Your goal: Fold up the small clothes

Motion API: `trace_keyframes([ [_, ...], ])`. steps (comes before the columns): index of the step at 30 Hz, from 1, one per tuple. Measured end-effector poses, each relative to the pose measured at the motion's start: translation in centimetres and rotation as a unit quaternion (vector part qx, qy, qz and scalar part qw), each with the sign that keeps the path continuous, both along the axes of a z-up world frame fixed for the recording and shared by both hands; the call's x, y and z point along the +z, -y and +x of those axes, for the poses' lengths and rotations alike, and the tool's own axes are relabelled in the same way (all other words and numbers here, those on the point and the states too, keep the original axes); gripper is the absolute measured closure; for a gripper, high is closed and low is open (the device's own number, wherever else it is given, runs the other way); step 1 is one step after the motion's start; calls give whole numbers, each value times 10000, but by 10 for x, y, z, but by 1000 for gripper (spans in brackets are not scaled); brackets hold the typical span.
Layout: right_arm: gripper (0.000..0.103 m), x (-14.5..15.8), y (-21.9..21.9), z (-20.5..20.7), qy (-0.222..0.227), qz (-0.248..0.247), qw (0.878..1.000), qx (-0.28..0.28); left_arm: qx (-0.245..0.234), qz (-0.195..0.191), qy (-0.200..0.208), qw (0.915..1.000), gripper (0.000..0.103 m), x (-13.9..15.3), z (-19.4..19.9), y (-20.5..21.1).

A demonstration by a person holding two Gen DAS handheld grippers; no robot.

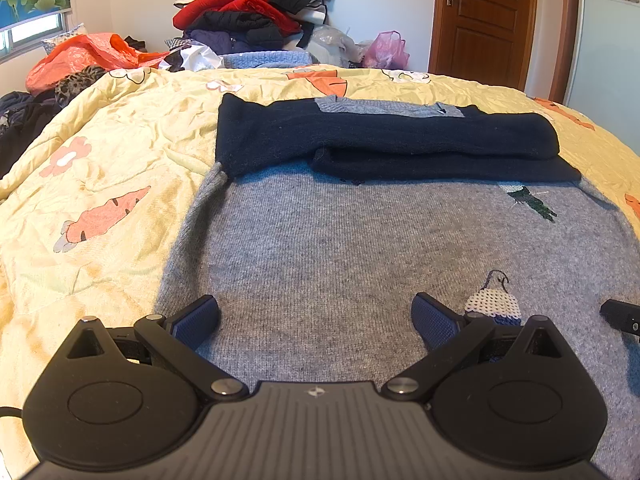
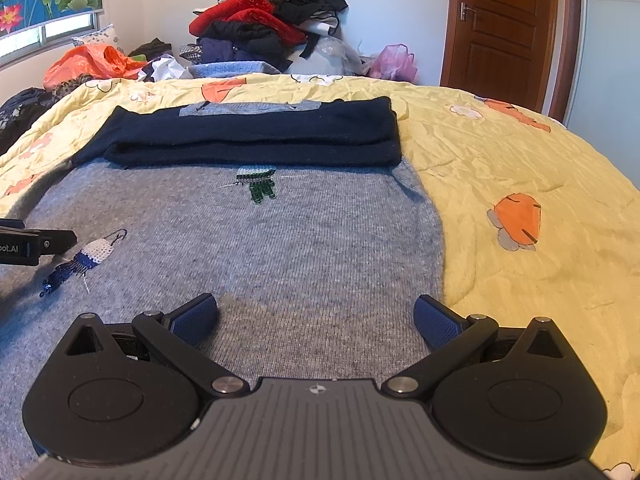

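A small grey knit sweater (image 1: 340, 240) (image 2: 260, 248) lies flat on the yellow quilt, its dark navy sleeves (image 1: 380, 140) (image 2: 256, 136) folded across the chest near the collar. Beaded figures decorate the grey front. My left gripper (image 1: 316, 316) is open, hovering low over the sweater's near hem on its left half, nothing between its blue pads. My right gripper (image 2: 316, 316) is open too, over the hem's right part beside the sweater's right edge. The right gripper's tip (image 1: 620, 316) shows at the left view's right edge, and the left gripper's body (image 2: 36, 246) at the right view's left edge.
The yellow quilt (image 1: 120, 152) (image 2: 520, 160) with carrot prints covers the bed on both sides of the sweater. A tall heap of clothes (image 1: 256, 12) and plastic bags (image 1: 88, 56) stand at the bed's far end. A wooden door (image 2: 504, 28) is at the back right.
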State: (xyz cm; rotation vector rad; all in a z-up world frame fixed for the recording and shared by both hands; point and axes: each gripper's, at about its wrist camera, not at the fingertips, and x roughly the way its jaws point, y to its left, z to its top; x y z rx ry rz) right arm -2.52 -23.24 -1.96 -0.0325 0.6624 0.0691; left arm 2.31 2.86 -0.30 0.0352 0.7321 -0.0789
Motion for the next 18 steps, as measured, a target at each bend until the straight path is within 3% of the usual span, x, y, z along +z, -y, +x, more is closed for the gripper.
trace_keyframes([
  [12,0,0,0,0,2,4,10000,1,23,44,-156,9999,0,4,-26,-1],
  [18,0,0,0,0,2,3,10000,1,-57,-24,-5,10000,0,1,-39,-5],
])
